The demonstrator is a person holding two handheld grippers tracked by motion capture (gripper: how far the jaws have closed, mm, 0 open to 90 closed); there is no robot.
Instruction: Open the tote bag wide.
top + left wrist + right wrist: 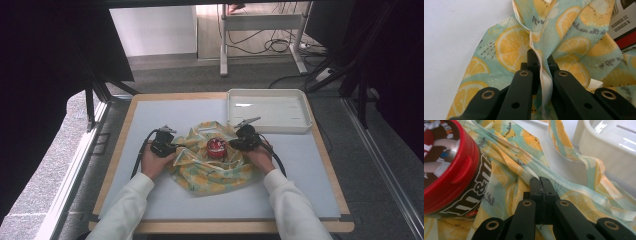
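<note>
A lemon-print cloth [212, 172] lies bunched on the table mat around a red-lidded candy tub [216, 148]. My left gripper [172, 146] is at the cloth's left edge. In the left gripper view it [541, 60] is shut on the cloth [509, 47], and a fold of the white hem hangs between the jaws. My right gripper [236, 141] is at the cloth's right edge, just right of the tub. In the right gripper view its jaws [540, 181] are pressed together where the cloth's hem [579, 188] bends, pinching it at the tips. The tub [451, 170] stands close by at the left.
An empty white tray [305, 122] sits at the table's back right corner, and in the right gripper view its wall [599, 147] is just beyond the cloth. The pale mat [150, 115] lies bare to the left and front. A desk frame [260, 22] with cables stands on the floor beyond.
</note>
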